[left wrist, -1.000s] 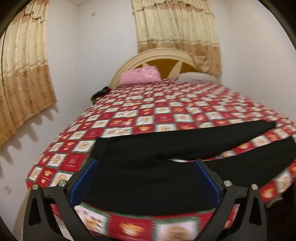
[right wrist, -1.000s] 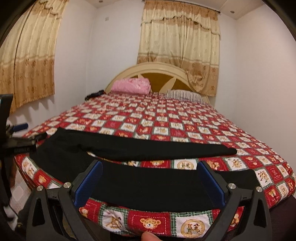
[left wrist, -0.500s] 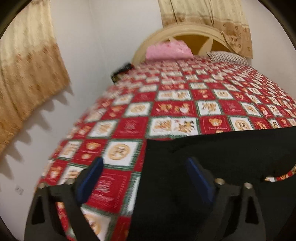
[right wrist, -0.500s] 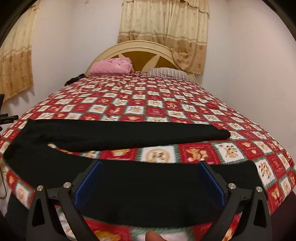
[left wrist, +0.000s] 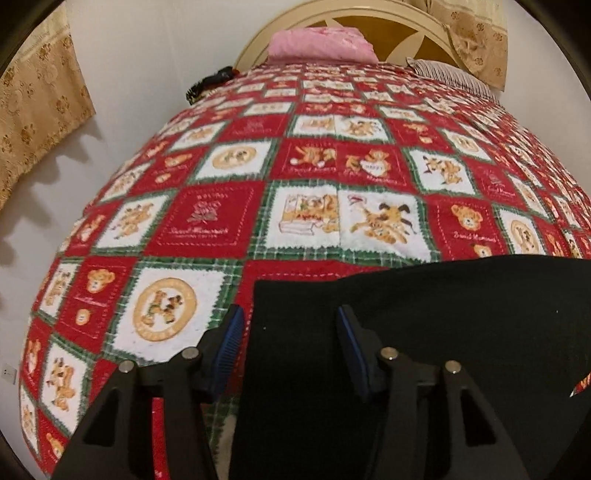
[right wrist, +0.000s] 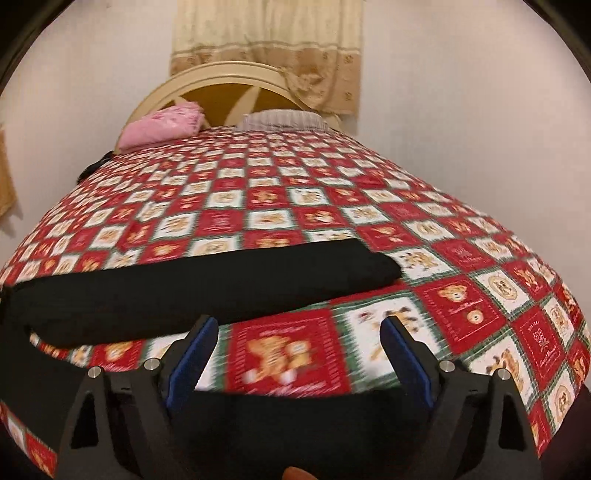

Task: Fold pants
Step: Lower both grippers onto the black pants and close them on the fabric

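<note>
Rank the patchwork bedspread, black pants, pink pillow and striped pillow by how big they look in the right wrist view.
1. Patchwork bedspread
2. Black pants
3. Pink pillow and striped pillow: alike, both far off, so unranked.

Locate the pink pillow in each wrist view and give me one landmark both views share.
Left wrist view: the pink pillow is at top centre, against the headboard.
Right wrist view: the pink pillow is upper left, left of the striped pillow.
Shared landmark: the arched cream headboard.

black pants lie flat across the bed's near edge, legs apart.
</note>
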